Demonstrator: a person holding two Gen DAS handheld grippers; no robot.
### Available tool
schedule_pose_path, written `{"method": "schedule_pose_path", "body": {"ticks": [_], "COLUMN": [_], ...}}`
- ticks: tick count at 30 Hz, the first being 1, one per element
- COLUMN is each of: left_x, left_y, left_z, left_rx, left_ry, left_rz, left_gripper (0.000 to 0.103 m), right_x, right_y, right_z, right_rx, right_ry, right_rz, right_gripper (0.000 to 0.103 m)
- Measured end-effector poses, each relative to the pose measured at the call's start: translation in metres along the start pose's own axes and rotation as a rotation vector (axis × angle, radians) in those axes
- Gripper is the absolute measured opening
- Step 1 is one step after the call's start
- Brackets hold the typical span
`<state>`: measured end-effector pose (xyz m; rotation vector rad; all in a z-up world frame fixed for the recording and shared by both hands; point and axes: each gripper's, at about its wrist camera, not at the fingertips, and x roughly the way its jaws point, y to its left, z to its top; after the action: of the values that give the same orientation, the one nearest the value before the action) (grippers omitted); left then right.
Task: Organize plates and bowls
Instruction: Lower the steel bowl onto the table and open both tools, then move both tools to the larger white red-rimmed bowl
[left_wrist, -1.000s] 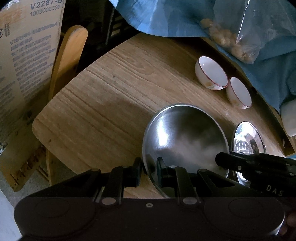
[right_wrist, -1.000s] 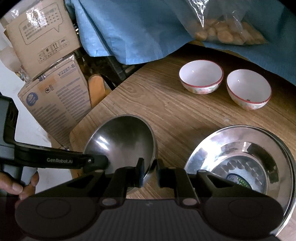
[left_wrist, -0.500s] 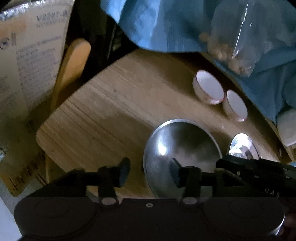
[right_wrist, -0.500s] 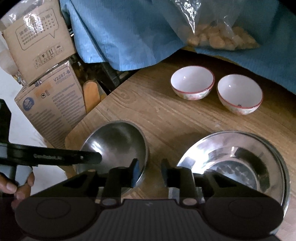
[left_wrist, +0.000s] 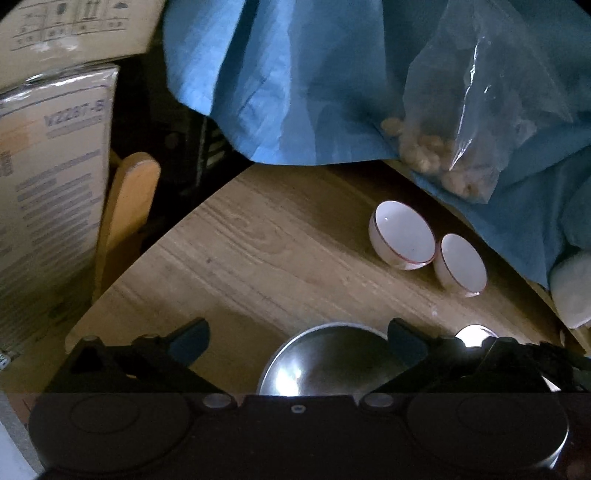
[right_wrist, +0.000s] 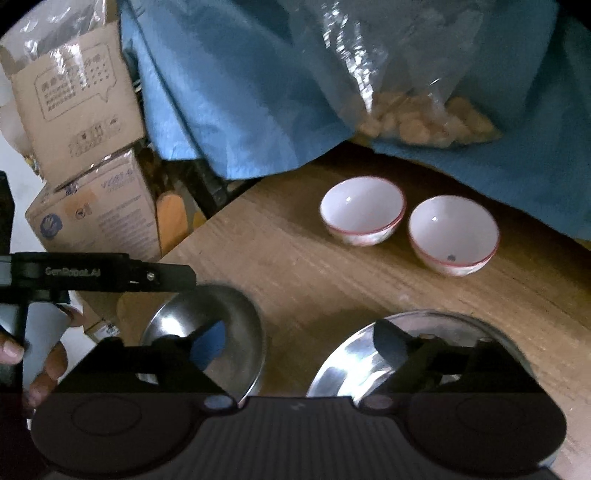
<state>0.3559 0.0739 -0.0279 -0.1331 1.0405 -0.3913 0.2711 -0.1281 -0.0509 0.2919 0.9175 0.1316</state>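
Observation:
A small steel bowl (left_wrist: 325, 360) (right_wrist: 207, 332) rests on the wooden table (left_wrist: 266, 258) near its left corner. A larger steel bowl (right_wrist: 417, 354) sits to its right; only a bright sliver of it (left_wrist: 474, 334) shows in the left wrist view. Two white red-rimmed bowls (left_wrist: 400, 234) (left_wrist: 460, 264) stand side by side farther back (right_wrist: 362, 208) (right_wrist: 453, 233). My left gripper (left_wrist: 297, 338) is open and empty above the small bowl. My right gripper (right_wrist: 299, 341) is open and empty, between the two steel bowls.
A blue cloth (right_wrist: 229, 92) and a clear bag of pale lumps (right_wrist: 413, 110) hang over the table's back. Cardboard boxes (right_wrist: 92, 218) and a wooden chair back (left_wrist: 129, 206) stand off the left edge. The table's left corner (left_wrist: 74, 336) is close.
Both grippers let go of the small steel bowl's rim, opened wide and pulled back and up. The bowl stays on the table.

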Motion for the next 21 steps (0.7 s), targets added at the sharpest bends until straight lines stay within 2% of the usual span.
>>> {"method": "schedule_pose_path", "body": {"ticks": [2, 7, 21], "left_x": [0.004, 0.019, 0.07], "left_y": [-0.004, -0.018, -0.04], "left_z": [0.004, 0.017, 0.047], "left_rx": [0.015, 0.062, 0.125], "left_ry": [-0.009, -0.022, 0.029], "left_rz": [-0.002, -0.019, -0.035], "left_gripper": [0.102, 0.102, 0.102], "right_x": [-0.002, -0.004, 0.002], "right_y": [-0.005, -0.018, -0.06], "right_z": [0.002, 0.005, 0.017], "right_rx": [0.011, 0.037, 0.16], "right_ry": [-0.013, -0.035, -0.048], "right_rz": [-0.006, -0.043, -0.18], "right_gripper": [0.103, 0.103, 0.103]}}
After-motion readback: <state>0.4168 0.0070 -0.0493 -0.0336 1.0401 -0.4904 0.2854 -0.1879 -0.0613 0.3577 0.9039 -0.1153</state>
